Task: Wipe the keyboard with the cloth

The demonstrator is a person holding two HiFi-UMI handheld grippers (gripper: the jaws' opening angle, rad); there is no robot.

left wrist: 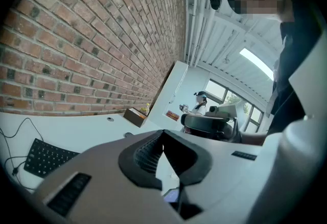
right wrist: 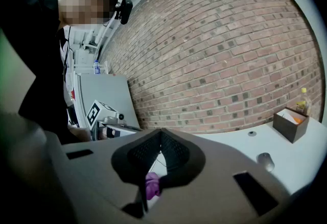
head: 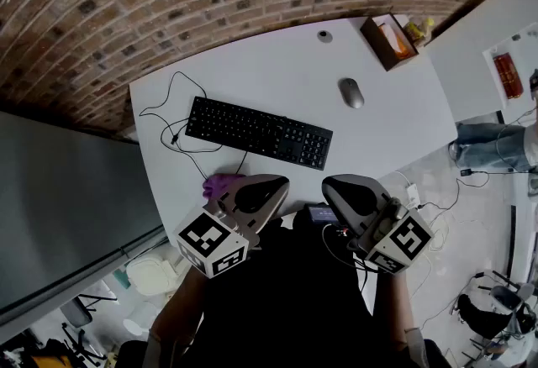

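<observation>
Person in black top [head: 294,299] – left gripper [head: 281,184], right gripper [head: 329,184]: grey shells, black ribbed jaws, black-and-white marker cubes [head: 211,244].

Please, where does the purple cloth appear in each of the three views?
Head view: purple cloth, lower centre-left, just nearer than the keyboard.
Left gripper view: not in it.
Right gripper view: bottom centre, a small purple patch seen beyond the jaws.
Shared landmark: the open brown box, visible in all three.

The left gripper [head: 280,185] and the right gripper [head: 329,185] were held side by side, pointing forward and slightly below level, each with its fingers [right wrist: 173,154] closed tip to tip on nothing.
</observation>
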